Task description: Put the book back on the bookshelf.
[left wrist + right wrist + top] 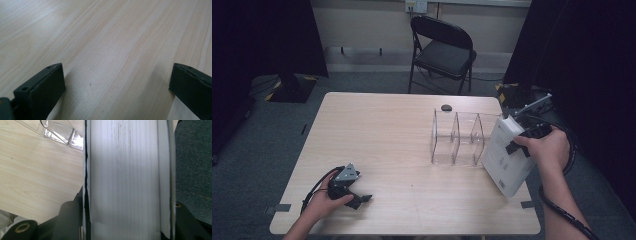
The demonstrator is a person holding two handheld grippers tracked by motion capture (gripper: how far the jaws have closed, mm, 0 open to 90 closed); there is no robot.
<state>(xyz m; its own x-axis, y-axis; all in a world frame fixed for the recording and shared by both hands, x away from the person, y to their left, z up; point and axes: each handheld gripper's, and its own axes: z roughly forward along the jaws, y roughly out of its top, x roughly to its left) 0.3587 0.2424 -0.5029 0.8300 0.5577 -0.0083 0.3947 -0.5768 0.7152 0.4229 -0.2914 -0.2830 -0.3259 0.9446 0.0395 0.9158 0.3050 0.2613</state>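
A thick white book (507,156) is held tilted over the table's right edge, its lower corner near the tabletop. My right gripper (521,145) is shut on it, one jaw against each cover; the right gripper view looks straight along the book's page edges (127,177) between the jaws. Just left of the book stands a clear plastic rack (458,138) with three slots, its corner also visible as the rack (60,132). My left gripper (359,199) rests low on the table at the front left, jaws wide open with bare wood between them (117,85).
The wooden table (382,130) has a small dark object (446,107) near its far edge. A black folding chair (443,50) stands behind the table. Grey carpet (195,160) lies off the table's right side.
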